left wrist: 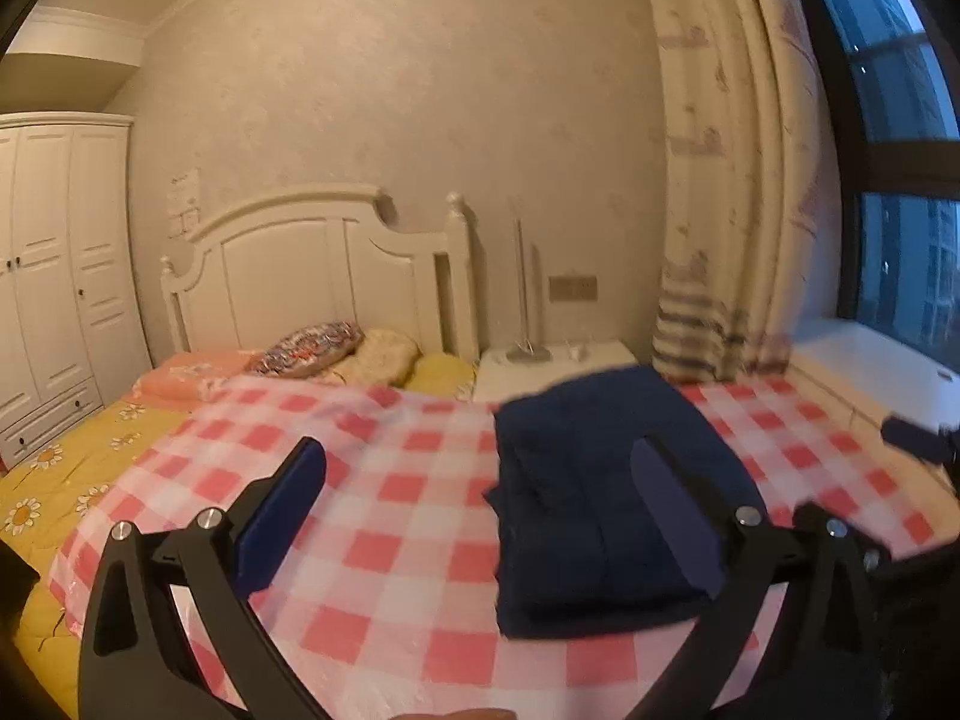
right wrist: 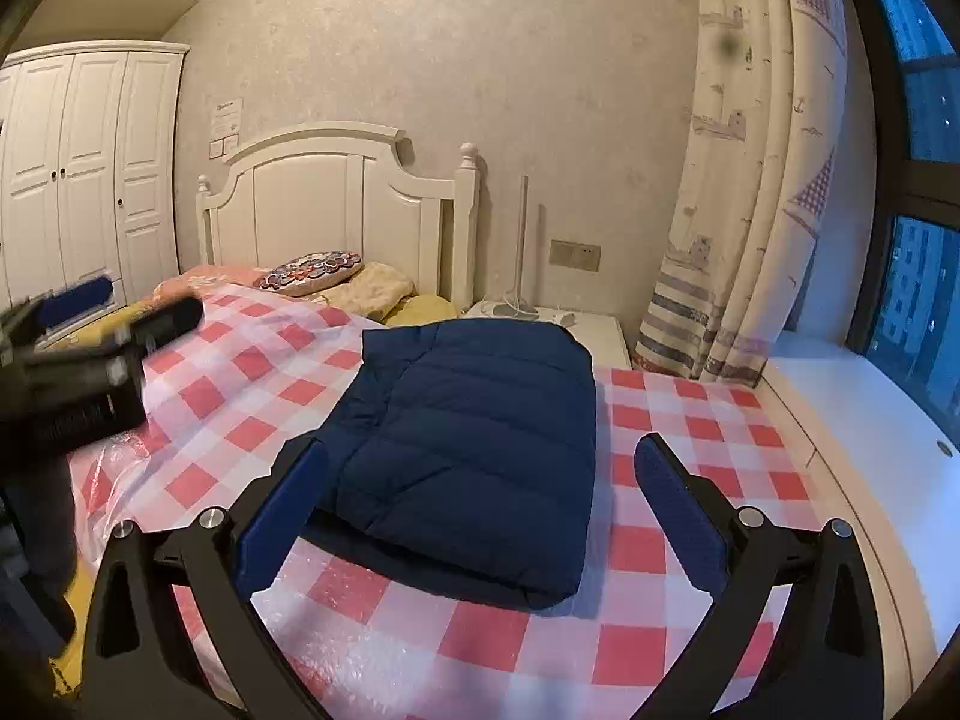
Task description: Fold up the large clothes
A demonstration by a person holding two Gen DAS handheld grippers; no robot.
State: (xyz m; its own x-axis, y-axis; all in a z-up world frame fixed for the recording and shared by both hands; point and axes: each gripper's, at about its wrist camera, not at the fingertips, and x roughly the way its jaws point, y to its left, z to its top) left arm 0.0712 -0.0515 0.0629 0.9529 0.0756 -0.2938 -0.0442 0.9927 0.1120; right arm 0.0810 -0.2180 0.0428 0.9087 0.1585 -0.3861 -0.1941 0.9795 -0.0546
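A: Where do we stand with the navy quilted puffer jacket (right wrist: 474,456)?

B: We judge it as good as folded. It lies as a compact, thick rectangle on the pink-and-white checked plastic sheet (right wrist: 528,648) spread over the bed, toward the right side, with layers stacked and a bit of sleeve or hem peeking out at its left edge.

A: And our grippers?

B: Our left gripper (left wrist: 474,498) hangs above the sheet with its jaws spread wide and nothing between them; the jacket sits just behind its right finger. Our right gripper (right wrist: 480,480) is equally wide, empty, the bundle lying beyond its blue pads (right wrist: 282,516) without touching.

A: Anything left?

B: Perhaps tucking that stray edge. Otherwise we see no other garment waiting.

A: Textures?

B: Puffy, stitched in horizontal channels, soft and springy, so it may loft open. The sheet is glossy and crinkled, bubble-textured near us. Farther off, a yellow daisy-print quilt (left wrist: 66,480) and a white wooden headboard (right wrist: 336,204).
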